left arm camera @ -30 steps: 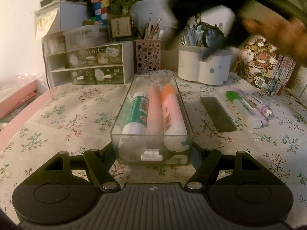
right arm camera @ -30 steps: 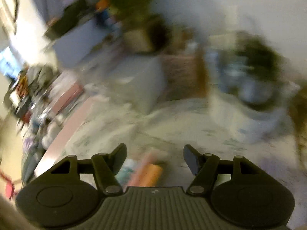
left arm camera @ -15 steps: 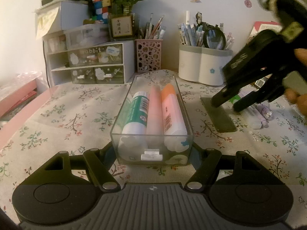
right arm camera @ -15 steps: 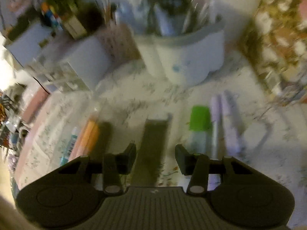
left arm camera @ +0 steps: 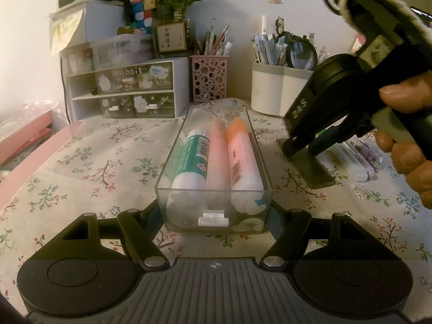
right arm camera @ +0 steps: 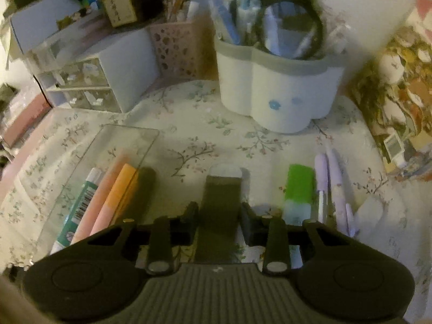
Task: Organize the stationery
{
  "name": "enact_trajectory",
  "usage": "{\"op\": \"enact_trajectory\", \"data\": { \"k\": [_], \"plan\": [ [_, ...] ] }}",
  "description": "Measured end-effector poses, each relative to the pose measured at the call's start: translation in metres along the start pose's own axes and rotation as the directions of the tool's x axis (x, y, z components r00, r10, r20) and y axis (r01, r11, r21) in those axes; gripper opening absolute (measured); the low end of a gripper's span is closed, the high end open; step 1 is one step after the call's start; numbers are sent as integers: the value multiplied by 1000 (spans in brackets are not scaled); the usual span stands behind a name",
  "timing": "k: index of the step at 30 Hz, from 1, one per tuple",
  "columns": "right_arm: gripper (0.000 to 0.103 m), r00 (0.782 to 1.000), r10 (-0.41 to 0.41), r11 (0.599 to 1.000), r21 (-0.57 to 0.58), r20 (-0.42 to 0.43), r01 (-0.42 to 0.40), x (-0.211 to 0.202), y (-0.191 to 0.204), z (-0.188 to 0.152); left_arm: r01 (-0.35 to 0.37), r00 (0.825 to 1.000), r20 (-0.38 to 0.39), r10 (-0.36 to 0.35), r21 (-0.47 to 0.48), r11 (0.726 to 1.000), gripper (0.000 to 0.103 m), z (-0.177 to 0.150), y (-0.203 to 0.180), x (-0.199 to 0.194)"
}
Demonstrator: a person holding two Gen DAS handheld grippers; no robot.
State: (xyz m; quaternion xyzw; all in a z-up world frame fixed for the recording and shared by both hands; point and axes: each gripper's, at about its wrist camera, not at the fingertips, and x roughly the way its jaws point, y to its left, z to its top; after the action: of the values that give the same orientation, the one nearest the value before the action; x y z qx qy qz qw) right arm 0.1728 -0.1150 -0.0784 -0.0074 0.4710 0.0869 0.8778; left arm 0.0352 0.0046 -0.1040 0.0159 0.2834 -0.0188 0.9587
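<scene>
A clear plastic tray (left arm camera: 214, 217) holds a green-white tube (left arm camera: 193, 159), a pink marker (left arm camera: 216, 159) and an orange marker (left arm camera: 240, 159). My left gripper (left arm camera: 214, 216) is shut on the tray's near end. A flat dark case (right arm camera: 221, 205) lies on the floral cloth right of the tray, also seen in the left wrist view (left arm camera: 314, 167). My right gripper (right arm camera: 218, 216) straddles the case, its fingers close on both sides; I cannot tell if they touch. It also shows in the left wrist view (left arm camera: 302, 145). A green-capped highlighter (right arm camera: 298, 191) and purple pens (right arm camera: 330, 178) lie right of the case.
A white pen holder (right arm camera: 280, 91) full of pens, a pink perforated pen cup (left arm camera: 209, 78) and a small drawer unit (left arm camera: 127, 91) stand at the back. Books (right arm camera: 402, 102) lean at the right. A pink box edge (left arm camera: 24, 140) runs along the left.
My right gripper swung from above the tray to the right, came down over the dark case, and its fingers narrowed around it. The left gripper and tray have not moved.
</scene>
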Motion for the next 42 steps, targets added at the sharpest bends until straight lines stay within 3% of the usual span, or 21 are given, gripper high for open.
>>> {"op": "enact_trajectory", "data": {
  "k": [1, 4, 7, 9, 11, 13, 16, 17, 19, 22, 26, 29, 32, 36, 42],
  "plan": [
    [6, 999, -4, 1000, 4, 35, 4, -5, -3, -1, 0, 1000, 0, 0, 0, 1000, 73, 0, 0, 0],
    [6, 998, 8, 999, 45, 58, -10, -14, -15, 2, 0, 1000, -1, 0, 0, 1000, 73, 0, 0, 0],
    [7, 999, 29, 999, 37, 30, -30, -13, -18, 3, 0, 1000, -1, 0, -1, 1000, 73, 0, 0, 0],
    [18, 999, 35, 999, 12, 25, -36, -11, -12, 2, 1, 1000, -1, -1, -3, 1000, 73, 0, 0, 0],
    [38, 998, 60, 998, -14, 34, -60, -11, -4, 1, -2, 1000, 0, 2, -9, 1000, 73, 0, 0, 0],
    [46, 996, 83, 996, -32, 40, -82, -11, 4, 1, -17, 1000, 1, 17, -14, 1000, 73, 0, 0, -1],
    [45, 995, 95, 991, -94, -7, -96, 2, 18, -2, -20, 1000, 1, 20, -13, 1000, 73, 0, 0, -1],
    [37, 997, 79, 989, -123, 15, -77, 4, 23, -5, -19, 1000, 1, 19, -12, 1000, 73, 1, 0, -1],
    [37, 999, 43, 987, -159, 24, -38, 6, 30, -6, -18, 1000, 1, 18, -11, 1000, 73, 1, 1, -1],
    [36, 998, 65, 994, -91, 14, -64, 3, 19, -3, -16, 1000, 2, 16, -11, 1000, 73, 0, 1, -1],
    [36, 993, 77, 997, -16, 84, -76, -25, -3, -9, -15, 1000, 1, 15, -10, 1000, 73, 1, 2, -1],
    [36, 992, 41, 996, 73, 122, -50, -51, -33, -17, -14, 1000, 1, 14, -10, 1000, 73, 0, 1, -1],
    [36, 995, -17, 990, 142, 103, 2, -57, -56, -24, -12, 1000, -1, 12, -11, 1000, 73, 1, 2, -1],
    [37, 997, -33, 981, 194, 64, 20, -50, -67, -35, -9, 1000, -2, 9, -12, 1000, 73, 1, 2, -1],
    [38, 999, -6, 979, 202, 53, -5, -53, -71, -38, -9, 1000, -2, 9, -11, 1000, 73, 1, 2, 0]
  ]
}}
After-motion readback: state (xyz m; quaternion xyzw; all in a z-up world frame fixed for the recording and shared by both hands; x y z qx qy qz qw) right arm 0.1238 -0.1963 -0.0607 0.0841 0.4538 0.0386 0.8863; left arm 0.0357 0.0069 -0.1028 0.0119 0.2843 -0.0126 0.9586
